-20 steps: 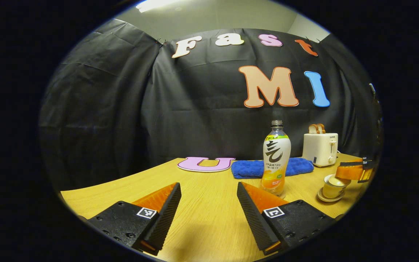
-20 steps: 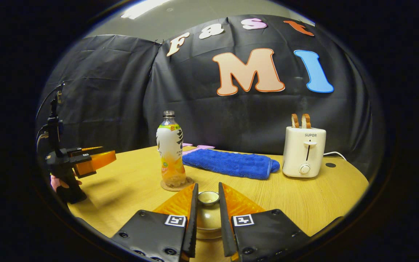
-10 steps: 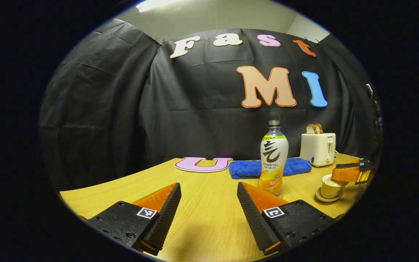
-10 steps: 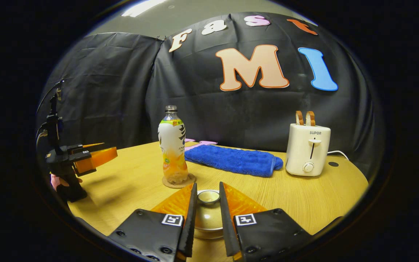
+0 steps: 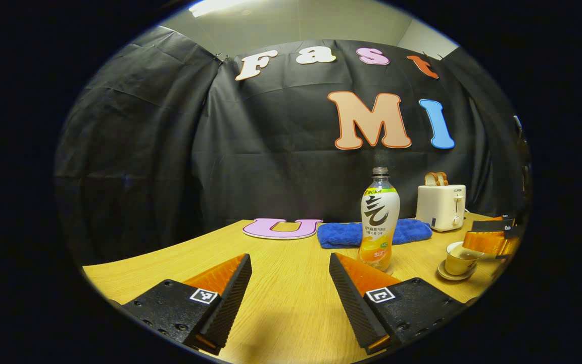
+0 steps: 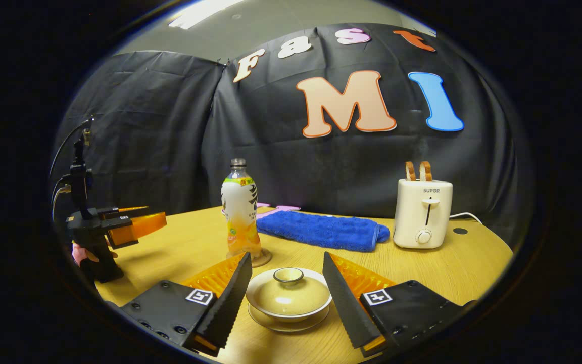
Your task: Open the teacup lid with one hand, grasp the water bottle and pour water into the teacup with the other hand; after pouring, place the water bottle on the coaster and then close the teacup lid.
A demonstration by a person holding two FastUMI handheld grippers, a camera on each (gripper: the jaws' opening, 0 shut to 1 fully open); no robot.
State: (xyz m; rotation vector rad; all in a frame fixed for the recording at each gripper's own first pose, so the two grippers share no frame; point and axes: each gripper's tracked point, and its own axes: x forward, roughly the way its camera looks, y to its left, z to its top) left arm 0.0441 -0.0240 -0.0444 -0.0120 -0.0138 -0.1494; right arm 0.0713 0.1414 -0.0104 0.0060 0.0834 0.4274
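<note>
Two spread fingers of the left gripper (image 5: 290, 283) hover over the wooden table (image 5: 281, 313) in the left gripper view, holding nothing; the water bottle (image 5: 379, 222) stands upright ahead, the teacup (image 5: 460, 260) to its right. In the right gripper view, the right gripper (image 6: 283, 293) gapes around the lidded teacup (image 6: 288, 296), fingers clear of the lid (image 6: 288, 288). The bottle (image 6: 240, 215) sits on its coaster (image 6: 262, 259) beyond.

Right gripper (image 6: 283, 298), earlier clamped on teacup lid (image 6: 288, 290), now spread wide.
</note>
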